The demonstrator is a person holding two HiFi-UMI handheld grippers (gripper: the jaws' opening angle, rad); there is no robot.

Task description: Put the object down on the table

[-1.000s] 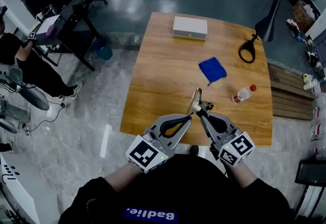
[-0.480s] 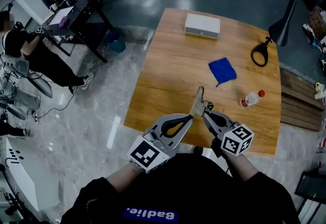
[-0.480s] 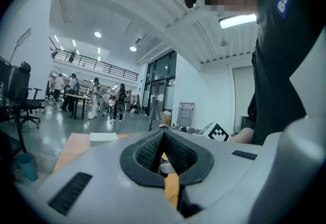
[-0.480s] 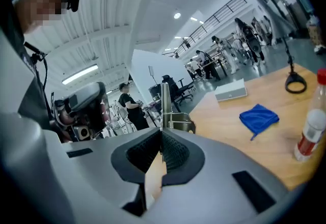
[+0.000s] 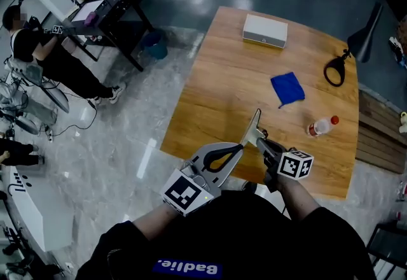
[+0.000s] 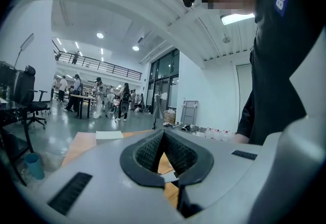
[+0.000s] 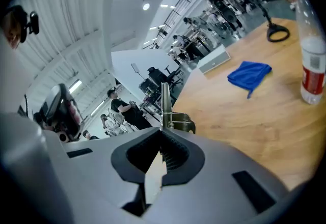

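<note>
A thin clipboard with a metal clip stands on edge above the near side of the wooden table. My right gripper is shut on its lower part. In the right gripper view the board's edge and its clip rise just past the closed jaws of the right gripper. My left gripper meets the board's bottom from the left. In the left gripper view the left gripper has its jaws closed, with a pale sliver of board low between them.
On the table lie a blue cloth, a plastic bottle on its side, a white box at the far end and a black ring-handled tool at the far right. A person and office chairs are off to the left.
The head view has swung, so the table sits further right. Both grippers keep hold of the upright board, and the right gripper's marker cube has turned and moved nearer the board.
</note>
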